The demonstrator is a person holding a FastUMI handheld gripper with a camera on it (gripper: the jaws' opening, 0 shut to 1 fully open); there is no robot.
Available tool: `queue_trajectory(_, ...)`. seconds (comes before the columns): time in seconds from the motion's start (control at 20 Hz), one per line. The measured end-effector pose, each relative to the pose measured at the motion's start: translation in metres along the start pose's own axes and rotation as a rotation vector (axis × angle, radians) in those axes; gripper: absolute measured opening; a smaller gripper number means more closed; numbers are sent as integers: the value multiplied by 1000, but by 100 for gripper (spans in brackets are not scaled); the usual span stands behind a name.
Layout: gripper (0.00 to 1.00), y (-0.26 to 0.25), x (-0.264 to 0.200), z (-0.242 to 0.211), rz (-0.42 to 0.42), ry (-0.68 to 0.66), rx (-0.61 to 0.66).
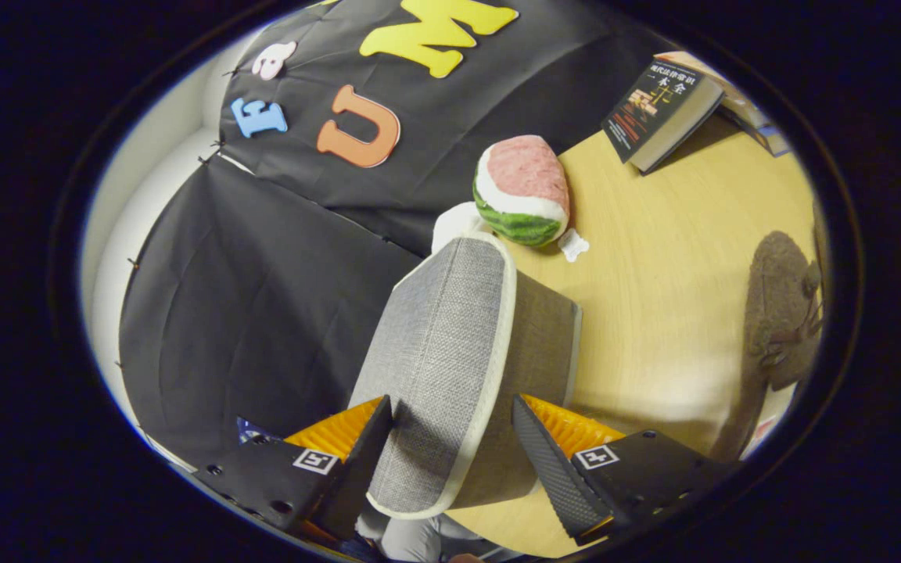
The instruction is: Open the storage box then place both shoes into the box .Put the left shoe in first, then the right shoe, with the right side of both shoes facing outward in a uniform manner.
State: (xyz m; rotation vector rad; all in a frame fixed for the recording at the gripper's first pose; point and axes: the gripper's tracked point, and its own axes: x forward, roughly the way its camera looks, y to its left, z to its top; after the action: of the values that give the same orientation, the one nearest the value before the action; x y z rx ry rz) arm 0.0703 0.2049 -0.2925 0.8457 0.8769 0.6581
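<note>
The gripper [450, 438] has its fingers set around the near end of the grey fabric storage box [450, 352]; one finger lies against the lid side, while whether the other touches the box wall I cannot tell. The box stands tilted at the table's [669, 266] edge beside the black cloth wall. Beyond it, a watermelon plush toy [521, 191] sits near the same edge. A book [658, 105] leans at the far corner. A brown shoe [783, 313] lies well apart, with bare tabletop between.
</note>
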Motion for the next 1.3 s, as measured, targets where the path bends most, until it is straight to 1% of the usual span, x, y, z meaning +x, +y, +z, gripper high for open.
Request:
queue_trajectory(0.05,83,5,2,1,20,0,13)
queue_trajectory(0.2,50,0,7,3,9,9,43)
queue_trajectory(0.3,28,6,-8,25,32,-47,76)
queue_trajectory(0.4,6,6,-11,25,3,-43,68)
queue_trajectory(0.45,1,8,-10,22,-7,-33,37)
queue_trajectory(0.6,0,23,-11,27,-41,-42,-76)
queue_trajectory(0.75,0,52,-20,35,-49,-69,-108)
queue_trajectory(0.95,0,111,-27,46,-48,-118,-158)
queue_trajectory(1.05,0,144,-23,48,-46,-137,-189)
queue_trajectory(1.3,0,219,7,41,-20,-141,-295)
